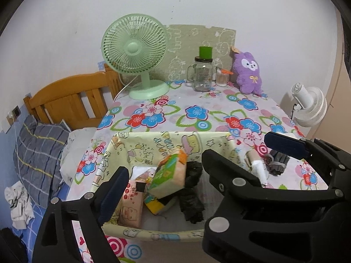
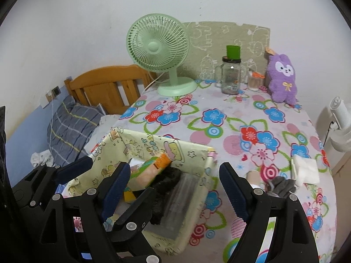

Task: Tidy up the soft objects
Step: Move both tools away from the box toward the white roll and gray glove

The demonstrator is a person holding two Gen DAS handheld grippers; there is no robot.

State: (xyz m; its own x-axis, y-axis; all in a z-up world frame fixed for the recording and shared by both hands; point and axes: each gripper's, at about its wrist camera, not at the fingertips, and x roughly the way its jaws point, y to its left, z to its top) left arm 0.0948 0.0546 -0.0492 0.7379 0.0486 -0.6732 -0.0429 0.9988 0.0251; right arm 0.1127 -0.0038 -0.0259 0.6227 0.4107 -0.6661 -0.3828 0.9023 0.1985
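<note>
Soft objects already fill the yellow fabric bin (image 1: 166,144) on the desk (image 1: 197,114); grey socks (image 1: 277,162) and purple plush (image 1: 249,72) remain outside. Both grippers, left gripper (image 1: 162,175) and right gripper (image 2: 173,188), gape empty.

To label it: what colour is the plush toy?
Purple plush toy, white face; right wrist view shows it best.

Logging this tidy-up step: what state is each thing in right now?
left gripper: open, empty
right gripper: open, empty
fabric basket: open-topped, holding packets and dark cloth
grey socks: on table, outside basket
purple plush: upright against the wall
glass jar: lidded, upright
</note>
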